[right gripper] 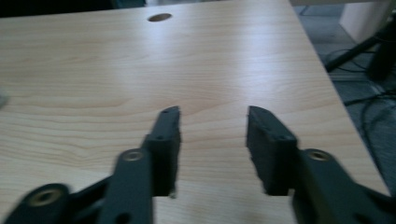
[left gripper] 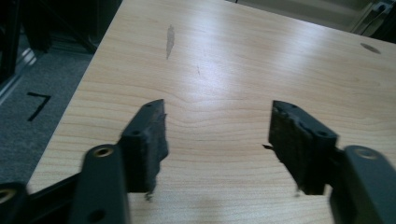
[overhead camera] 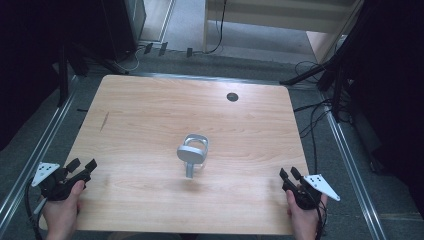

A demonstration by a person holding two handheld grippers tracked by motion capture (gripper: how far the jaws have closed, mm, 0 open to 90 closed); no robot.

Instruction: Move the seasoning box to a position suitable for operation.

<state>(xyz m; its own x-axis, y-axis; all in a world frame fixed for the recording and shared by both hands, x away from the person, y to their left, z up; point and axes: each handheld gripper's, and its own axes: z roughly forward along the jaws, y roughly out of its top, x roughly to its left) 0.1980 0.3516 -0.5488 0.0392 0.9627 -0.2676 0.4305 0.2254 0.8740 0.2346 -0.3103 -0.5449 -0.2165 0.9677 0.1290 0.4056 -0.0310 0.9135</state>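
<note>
Left gripper (overhead camera: 83, 165): held in the left hand (overhead camera: 62, 212) at the near left corner of the table; jaws spread wide with bare wood between them, nothing gripped; pads (left gripper: 299, 140) dark and worn at the edges, seen close in the left gripper view (left gripper: 217, 140); grey three-cornered plate (overhead camera: 44, 172) on top, toward the outer edge.

Right gripper (overhead camera: 290, 174): held in the right hand (overhead camera: 304, 220) at the near right corner; jaws parted, less widely than the left pair, nothing between them but wood, as the right gripper view (right gripper: 212, 140) shows; grey plate (overhead camera: 322, 186) on top, pointing outward; cable (overhead camera: 320, 225) trailing back along the wrist.

Silver metal object (overhead camera: 192, 154): between the two grippers and farther out, near the middle of the table, well apart from both; rounded loop-shaped upper part on a short stem, shiny grey; exact kind cannot be told; standing free, touched by nothing.

Table (overhead camera: 150, 115): light wooden top with rounded corners; dark streak (left gripper: 170, 39) ahead of the left gripper, toward the far left; round cable hole (overhead camera: 232, 97) beyond the right gripper, near the far edge, also seen in the right gripper view (right gripper: 159, 17).

Surroundings: grey carpet floor (overhead camera: 45, 130) past the left edge, with a black tape mark (left gripper: 38, 105) beside the left gripper; loose black cables (overhead camera: 312, 112) on the floor beyond the right edge.
</note>
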